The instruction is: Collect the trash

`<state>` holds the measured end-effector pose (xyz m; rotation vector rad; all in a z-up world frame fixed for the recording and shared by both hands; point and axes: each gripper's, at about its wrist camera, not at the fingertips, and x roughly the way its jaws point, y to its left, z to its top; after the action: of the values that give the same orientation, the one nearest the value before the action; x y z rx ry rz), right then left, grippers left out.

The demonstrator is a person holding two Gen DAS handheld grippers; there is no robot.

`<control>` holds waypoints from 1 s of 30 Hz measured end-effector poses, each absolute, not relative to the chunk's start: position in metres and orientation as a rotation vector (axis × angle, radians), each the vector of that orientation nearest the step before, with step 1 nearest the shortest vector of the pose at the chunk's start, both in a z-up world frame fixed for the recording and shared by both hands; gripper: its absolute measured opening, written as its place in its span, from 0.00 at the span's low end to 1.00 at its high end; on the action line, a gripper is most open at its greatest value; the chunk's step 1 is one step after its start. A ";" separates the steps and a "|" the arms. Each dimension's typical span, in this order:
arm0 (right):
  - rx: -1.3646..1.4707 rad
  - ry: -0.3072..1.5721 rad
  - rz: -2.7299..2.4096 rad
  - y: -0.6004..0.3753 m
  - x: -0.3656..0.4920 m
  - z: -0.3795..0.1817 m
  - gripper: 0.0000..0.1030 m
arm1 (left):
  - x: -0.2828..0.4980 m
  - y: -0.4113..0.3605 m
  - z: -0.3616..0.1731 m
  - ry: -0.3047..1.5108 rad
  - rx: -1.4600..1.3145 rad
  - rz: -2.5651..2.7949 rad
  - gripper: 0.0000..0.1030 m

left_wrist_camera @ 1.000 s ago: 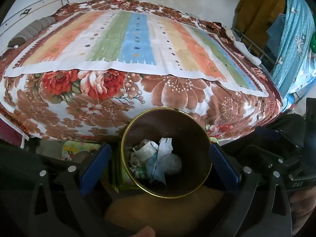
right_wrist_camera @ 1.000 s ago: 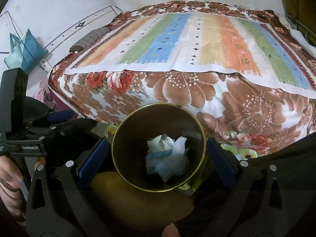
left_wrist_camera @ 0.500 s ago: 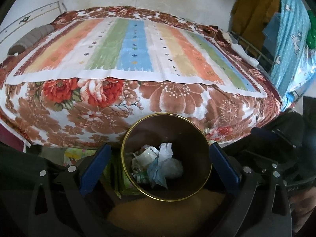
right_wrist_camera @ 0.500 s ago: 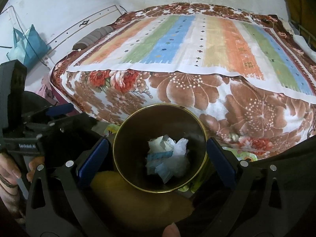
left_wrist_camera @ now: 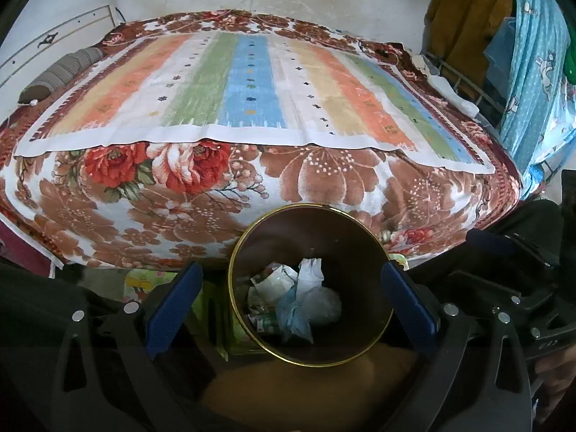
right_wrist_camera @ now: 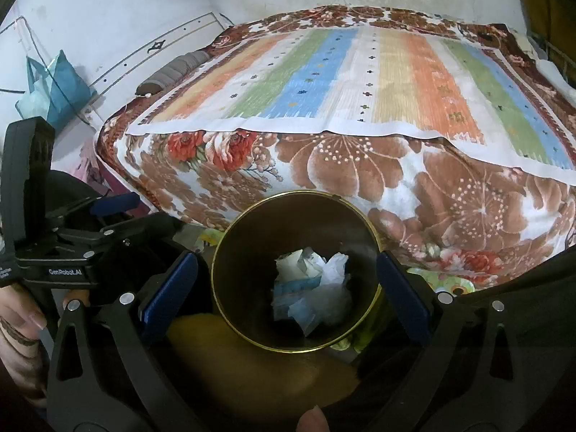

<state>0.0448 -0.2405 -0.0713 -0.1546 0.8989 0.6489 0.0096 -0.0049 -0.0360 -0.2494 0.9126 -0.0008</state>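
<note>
Right now both of my claws hang over the same dark bin [left_wrist_camera: 312,284], whose thin gold rim rings its mouth. My left claw [left_wrist_camera: 291,297] has its blue pads [left_wrist_camera: 172,306] spread wide apart, one on each side of the bin and clear of the rim — nothing is held between them. My right claw [right_wrist_camera: 286,289] is the same: jaws parted, blue pads [right_wrist_camera: 169,289] flanking the bin [right_wrist_camera: 295,270] without touching it. The trash [left_wrist_camera: 297,302] lies at the bottom of the bin: crumpled white paper, a pale blue wad and some printed scraps heaped together; from the right wrist view the same heap [right_wrist_camera: 311,289] sits slightly toward the right side of the bin floor. Just beyond the bin stands a bed [left_wrist_camera: 252,187] covered with a brown and red floral blanket, and over that a striped cloth [left_wrist_camera: 248,90] in orange, green, blue and cream. A grey bolster [left_wrist_camera: 59,72] lies at the far left edge of the bed. In the right wrist view I can see the left device's black frame with a hand [right_wrist_camera: 21,327] gripping it, and a teal bag [right_wrist_camera: 54,90] against the wall. A light blue patterned cloth [left_wrist_camera: 536,64] hangs at the right of the left wrist view.
</note>
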 end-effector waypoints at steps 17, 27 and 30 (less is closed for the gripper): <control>-0.120 0.921 0.677 -0.243 0.048 -0.074 0.92 | 0.013 -0.001 -0.043 0.954 -0.294 -0.023 0.95; -0.104 0.940 0.689 -0.244 0.051 -0.075 0.92 | 0.014 -0.004 -0.047 0.958 -0.278 -0.017 0.95; -0.103 0.940 0.695 -0.244 0.052 -0.075 0.92 | 0.014 -0.004 -0.047 0.958 -0.274 -0.014 0.95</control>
<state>0.0515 -0.2438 -0.0752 -0.1031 0.9401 0.6949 0.0136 -0.0043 -0.0469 -0.2744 0.9578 -0.0145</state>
